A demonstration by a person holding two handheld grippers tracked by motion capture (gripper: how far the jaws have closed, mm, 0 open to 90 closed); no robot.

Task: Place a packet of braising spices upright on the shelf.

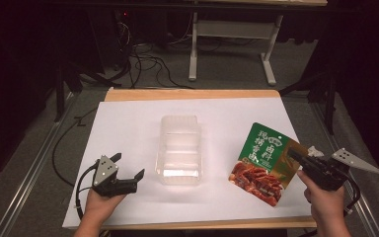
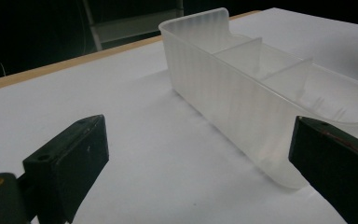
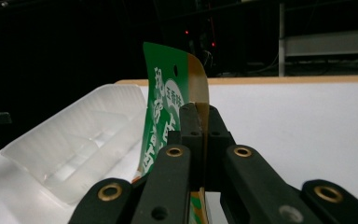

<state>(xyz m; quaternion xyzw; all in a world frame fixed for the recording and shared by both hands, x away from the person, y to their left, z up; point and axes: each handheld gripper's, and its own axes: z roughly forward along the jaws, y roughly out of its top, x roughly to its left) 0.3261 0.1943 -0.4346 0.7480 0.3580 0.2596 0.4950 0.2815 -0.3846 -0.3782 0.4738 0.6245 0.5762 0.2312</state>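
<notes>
Green foil pouch (image 1: 267,163) is clamped edge-on in the right hand-held gripper (image 1: 301,159), lifted clear of the white worktop (image 1: 128,128) at its right side. Left hand-held gripper (image 1: 128,170) rests with jaws apart, empty, near the clear tray (image 1: 179,148). Judged: pickup done; placing into the tray remains. Tray compartments are hard to make out; pouch's lower part is cut off in the right gripper view.

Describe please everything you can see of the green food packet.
The green food packet is a flat, glossy pouch with white characters, a brown strip along one side and a picture of reddish-brown meat at its lower end. The right gripper is shut on its edge and holds it tilted at the table's right side, beside the clear plastic container, not touching it.
</notes>
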